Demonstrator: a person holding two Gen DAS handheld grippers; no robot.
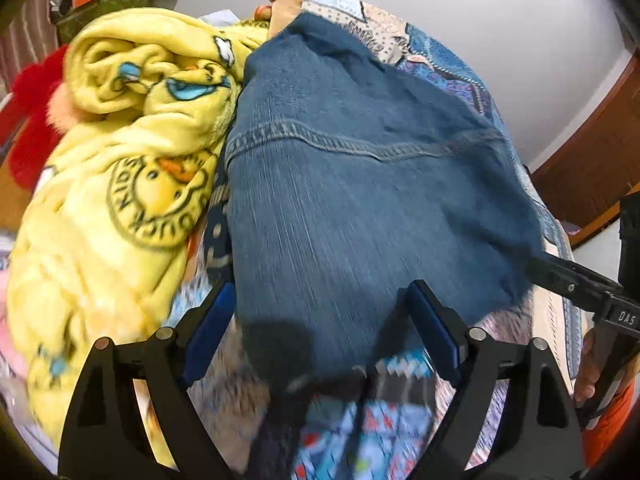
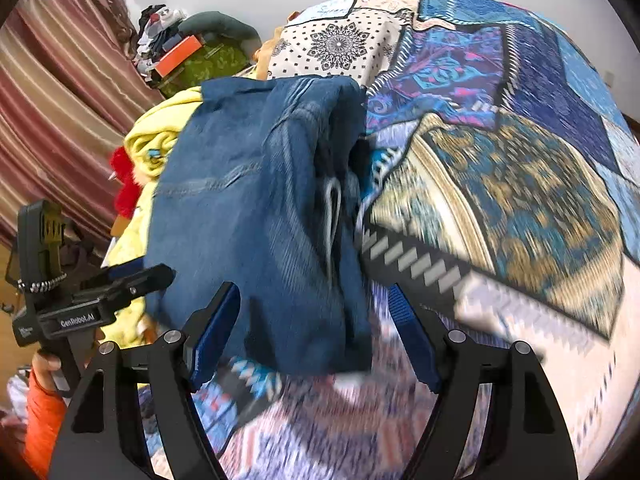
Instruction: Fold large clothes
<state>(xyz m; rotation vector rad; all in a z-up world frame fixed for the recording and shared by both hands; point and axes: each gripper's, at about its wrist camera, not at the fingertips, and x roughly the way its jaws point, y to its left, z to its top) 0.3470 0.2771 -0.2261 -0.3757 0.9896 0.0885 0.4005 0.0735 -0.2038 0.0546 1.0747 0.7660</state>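
Looking along the left gripper (image 1: 324,332) first: its blue-padded fingers (image 1: 212,332) stand spread wide, released, with the near edge of the blue denim garment (image 1: 352,184) lying between them but not pinched. The denim lies folded on the patchwork bedspread (image 1: 436,68), stitched seam running across its middle. Just beside the denim, on its left, a yellow cartoon-print blanket (image 1: 120,152) is heaped up, and beyond that blanket sits something red and fluffy (image 1: 28,128). At the denim's right edge the right gripper (image 1: 540,270) pokes in; whether it touches the cloth is hard to tell.

Over to the right wrist view: the right gripper (image 2: 316,336) is released as well, fingers (image 2: 412,340) parted, the denim garment (image 2: 256,216) hanging into the gap with nothing clamped. The denim shows a light drawstring or loop near its right fold. To the denim's right the patchwork bedspread (image 2: 500,160) stretches away. To its left, the yellow cartoon-print blanket (image 2: 156,136) peeks out, and the left gripper (image 2: 158,270) reaches toward the denim's lower left edge, a striped curtain (image 2: 52,112) behind it.
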